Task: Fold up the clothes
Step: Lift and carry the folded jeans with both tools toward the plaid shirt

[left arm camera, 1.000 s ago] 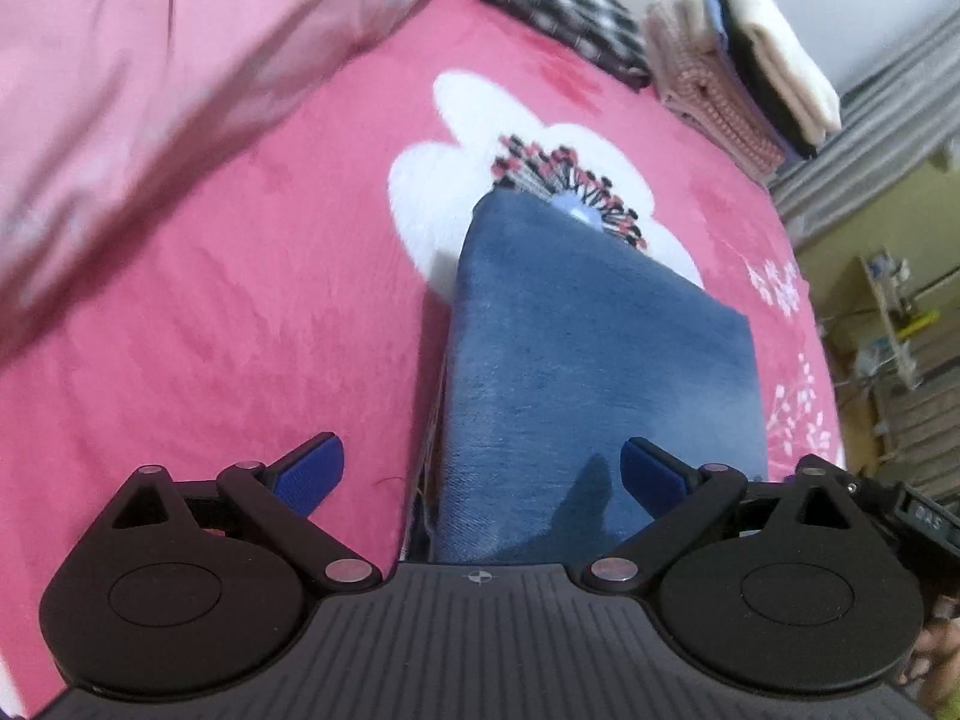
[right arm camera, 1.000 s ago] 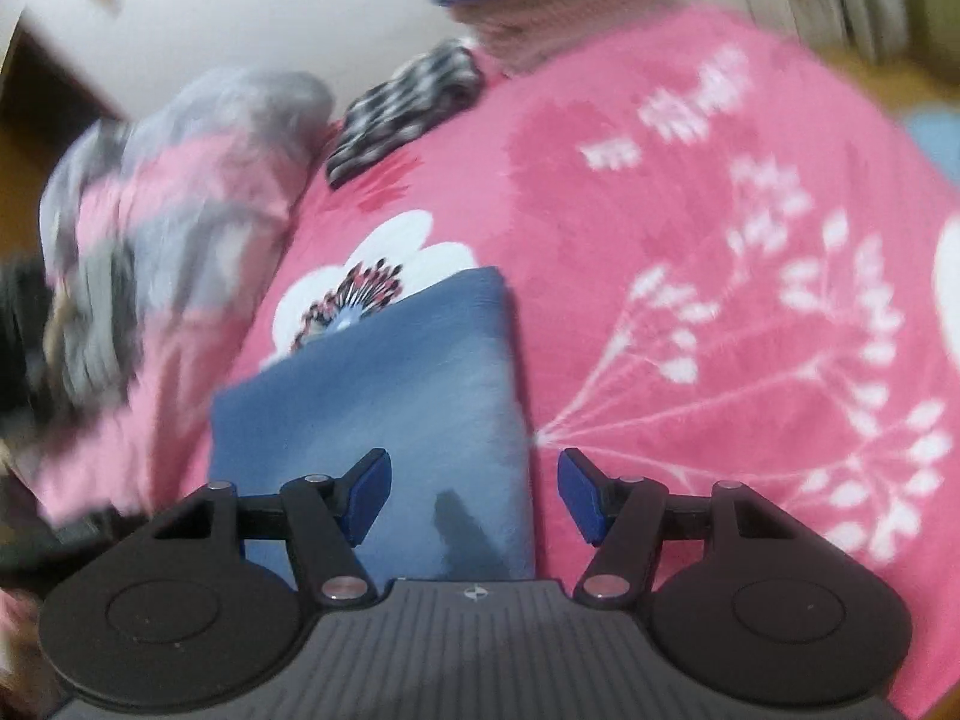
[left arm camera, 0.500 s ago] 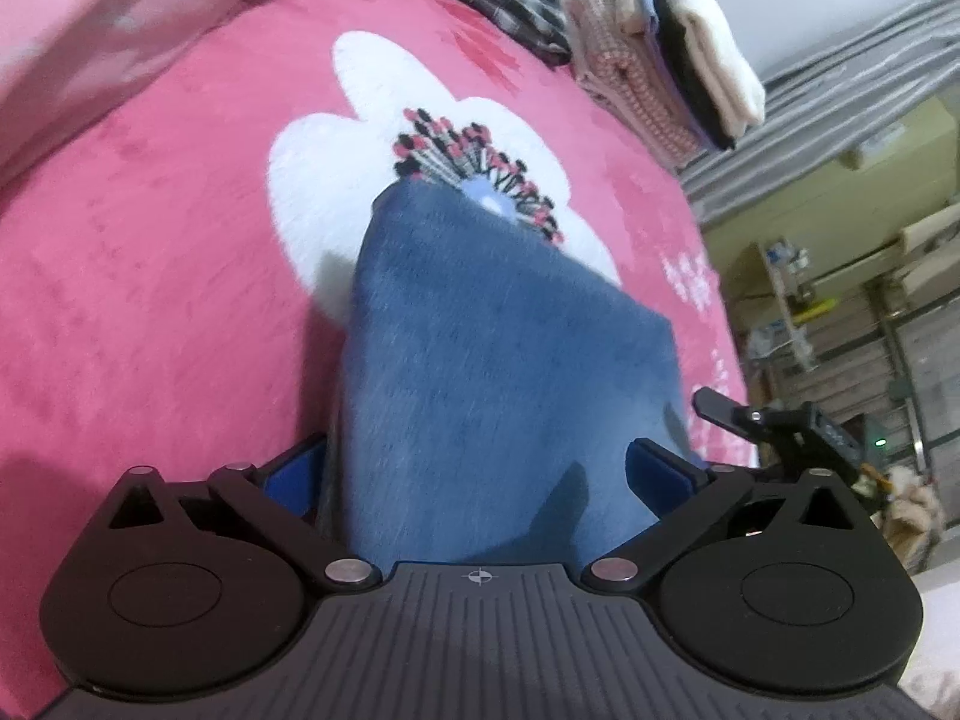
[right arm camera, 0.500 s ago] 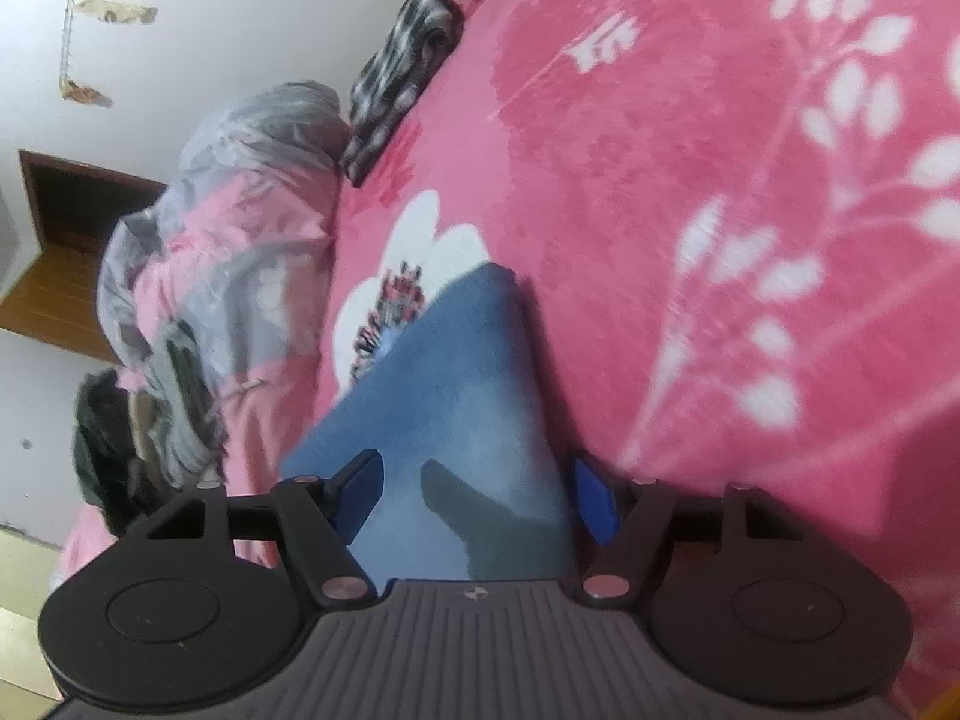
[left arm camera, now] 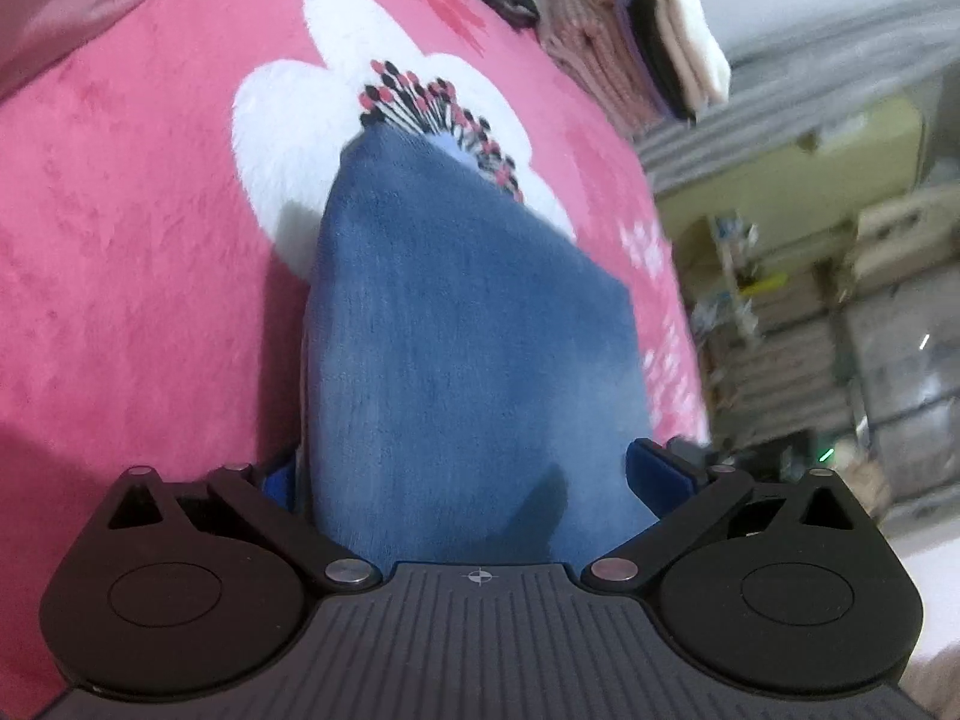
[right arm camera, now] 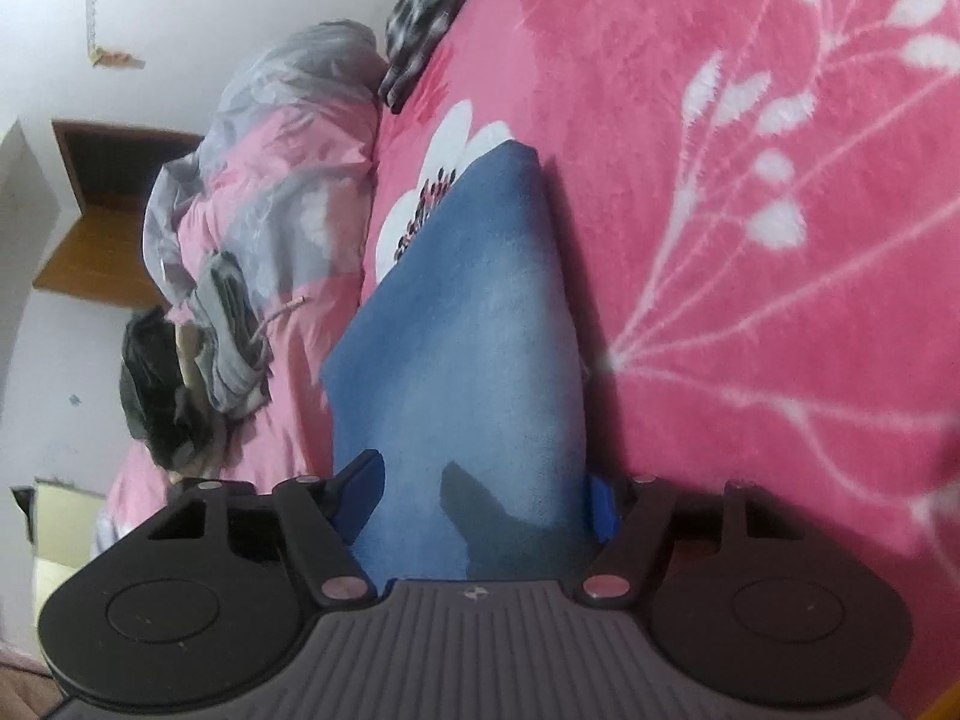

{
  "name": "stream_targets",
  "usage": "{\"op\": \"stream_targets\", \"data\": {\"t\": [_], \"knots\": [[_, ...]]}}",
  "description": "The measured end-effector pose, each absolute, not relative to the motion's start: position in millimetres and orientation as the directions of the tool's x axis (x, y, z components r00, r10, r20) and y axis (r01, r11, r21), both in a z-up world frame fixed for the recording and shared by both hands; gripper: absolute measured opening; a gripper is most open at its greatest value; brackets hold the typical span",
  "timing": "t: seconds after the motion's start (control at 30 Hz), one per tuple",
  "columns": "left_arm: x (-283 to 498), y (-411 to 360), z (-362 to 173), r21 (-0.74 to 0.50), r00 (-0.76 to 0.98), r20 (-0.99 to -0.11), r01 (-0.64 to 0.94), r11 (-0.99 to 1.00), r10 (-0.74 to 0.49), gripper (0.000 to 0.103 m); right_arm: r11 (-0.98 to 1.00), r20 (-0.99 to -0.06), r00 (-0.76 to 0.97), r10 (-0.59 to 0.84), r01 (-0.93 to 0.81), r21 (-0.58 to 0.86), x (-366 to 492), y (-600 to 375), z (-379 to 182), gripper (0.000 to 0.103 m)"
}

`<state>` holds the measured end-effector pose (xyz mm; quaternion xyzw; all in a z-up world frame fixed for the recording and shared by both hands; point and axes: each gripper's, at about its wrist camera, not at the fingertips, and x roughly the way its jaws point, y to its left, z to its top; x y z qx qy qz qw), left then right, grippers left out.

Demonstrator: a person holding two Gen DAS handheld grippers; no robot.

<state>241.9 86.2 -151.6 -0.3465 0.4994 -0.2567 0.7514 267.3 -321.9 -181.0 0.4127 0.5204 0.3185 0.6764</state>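
folded cloth (left arm camera: 468, 324) on blanket (left arm camera: 132, 252), clothes stack (left arm camera: 630, 30) behind

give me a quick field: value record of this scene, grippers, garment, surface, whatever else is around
garment: folded blue cloth, lying on the blanket, its near edge between both grippers' fingers
left gripper: open, straddling the cloth's near end
right gripper: open, straddling the same cloth
surface: pink floral blanket
flower print: white flower, partly covered by the cloth's far end
folded stack: pile of folded clothes at the far edge
checked garment: black and white, beside the crumpled pink and grey duvet
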Motion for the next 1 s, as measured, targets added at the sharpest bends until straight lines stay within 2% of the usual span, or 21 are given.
{"op": "stream_targets", "data": {"t": [0.17, 0.33, 0.4, 0.5, 0.6, 0.73, 0.8, 1.0], "knots": [[247.2, 80.0, -152.1, -0.781, 0.367, -0.563, 0.055, 0.622, -0.74, 0.103, 0.451, -0.43, 0.235, 0.872, -0.044, 0.891, 280.0, -308.0, -182.4, 0.068], [237.3, 86.9, -152.2, -0.785, 0.276, -0.57, 0.097, 0.612, -0.774, 0.098, 0.418, -0.406, 0.196, 0.893, -0.023, 0.908, 267.4, -324.9, -187.7, 0.047], [239.1, 83.2, -154.6, -0.783, 0.275, -0.573, 0.096, 0.615, -0.772, 0.101, 0.399, -0.39, 0.197, 0.9, -0.008, 0.917, 268.1, -327.7, -193.9, 0.044], [244.4, 74.7, -155.9, -0.778, 0.285, -0.58, 0.085, 0.622, -0.763, 0.103, 0.38, -0.373, 0.197, 0.907, 0.002, 0.925, 280.1, -315.8, -202.7, 0.034], [242.1, 75.5, -154.2, -0.784, 0.307, -0.573, 0.063, 0.617, -0.76, 0.101, 0.376, -0.367, 0.196, 0.909, -0.011, 0.926, 287.5, -304.5, -203.7, 0.032], [235.0, 85.5, -149.3, -0.799, 0.33, -0.568, -0.003, 0.601, -0.754, 0.085, 0.388, -0.377, 0.213, 0.901, -0.009, 0.922, 279.2, -305.4, -191.7, 0.029], [231.6, 88.2, -147.3, -0.807, 0.338, -0.558, -0.012, 0.59, -0.757, 0.082, 0.385, -0.37, 0.22, 0.903, -0.029, 0.923, 276.7, -305.0, -183.8, 0.027], [225.1, 91.1, -145.7, -0.838, 0.362, -0.516, -0.024, 0.545, -0.777, 0.08, 0.403, -0.377, 0.213, 0.901, -0.095, 0.91, 280.6, -300.9, -164.8, 0.027]]}}
